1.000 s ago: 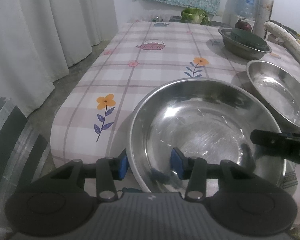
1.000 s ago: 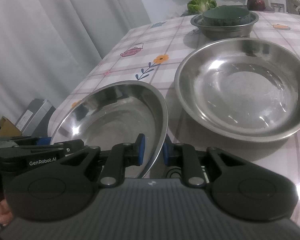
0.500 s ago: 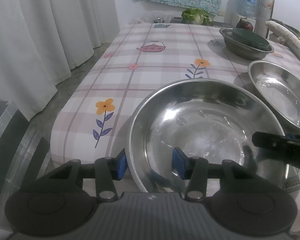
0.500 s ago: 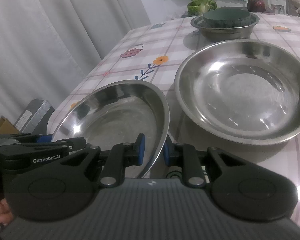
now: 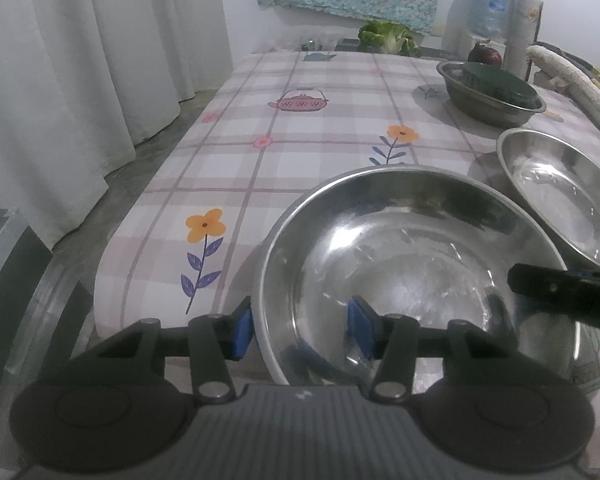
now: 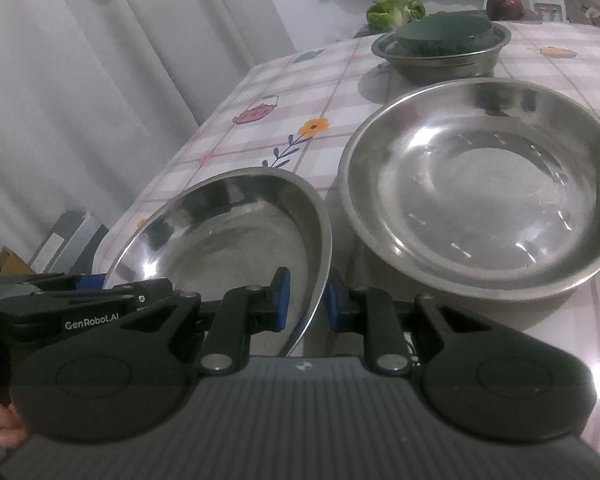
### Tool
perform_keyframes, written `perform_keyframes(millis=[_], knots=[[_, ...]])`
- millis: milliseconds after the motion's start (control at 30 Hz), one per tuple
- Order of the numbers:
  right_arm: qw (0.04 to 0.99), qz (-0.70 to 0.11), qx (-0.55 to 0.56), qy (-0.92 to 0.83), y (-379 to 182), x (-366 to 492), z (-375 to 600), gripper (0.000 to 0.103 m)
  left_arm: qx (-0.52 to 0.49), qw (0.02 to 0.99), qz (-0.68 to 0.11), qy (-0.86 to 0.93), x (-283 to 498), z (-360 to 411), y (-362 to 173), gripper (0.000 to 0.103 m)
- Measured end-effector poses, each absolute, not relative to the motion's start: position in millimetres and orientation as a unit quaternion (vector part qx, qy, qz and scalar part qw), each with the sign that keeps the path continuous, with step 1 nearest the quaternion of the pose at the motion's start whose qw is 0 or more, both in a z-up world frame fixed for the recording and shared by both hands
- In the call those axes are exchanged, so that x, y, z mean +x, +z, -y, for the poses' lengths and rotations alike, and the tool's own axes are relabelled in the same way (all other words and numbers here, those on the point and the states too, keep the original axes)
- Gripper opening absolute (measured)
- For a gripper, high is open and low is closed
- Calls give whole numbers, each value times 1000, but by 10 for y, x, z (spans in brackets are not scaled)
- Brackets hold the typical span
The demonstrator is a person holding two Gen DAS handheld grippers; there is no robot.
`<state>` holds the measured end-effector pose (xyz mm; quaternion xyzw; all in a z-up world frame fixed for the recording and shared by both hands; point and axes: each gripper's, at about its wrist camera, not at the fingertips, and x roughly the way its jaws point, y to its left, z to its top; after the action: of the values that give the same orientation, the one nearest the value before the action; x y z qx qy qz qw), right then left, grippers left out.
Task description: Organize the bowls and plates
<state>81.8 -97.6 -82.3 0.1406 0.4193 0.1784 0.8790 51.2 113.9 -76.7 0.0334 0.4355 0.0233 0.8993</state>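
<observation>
Both grippers straddle the near steel bowl: "GenRobot.AI" left gripper spread, right gripper apparently pinching its rim.

Dim, soft indoor light; fisheye-bent edges, dark corners, glare on steel.

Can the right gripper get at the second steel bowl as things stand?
Probably not yet: the right gripper straddles the near bowl's rim. The second bowl lies unobstructed just beyond.
</observation>
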Motion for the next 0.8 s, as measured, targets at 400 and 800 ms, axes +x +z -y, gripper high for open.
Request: perform_keyframes(millis=[400, 800], knots=[[881, -416, 130, 182, -826, 830, 926, 19, 39, 900, -433, 25, 512, -1098, -767, 53], [885, -409, 125, 182, -772, 790, 942, 19, 36, 901, -431, 26, 454, -1074, -696, 52]])
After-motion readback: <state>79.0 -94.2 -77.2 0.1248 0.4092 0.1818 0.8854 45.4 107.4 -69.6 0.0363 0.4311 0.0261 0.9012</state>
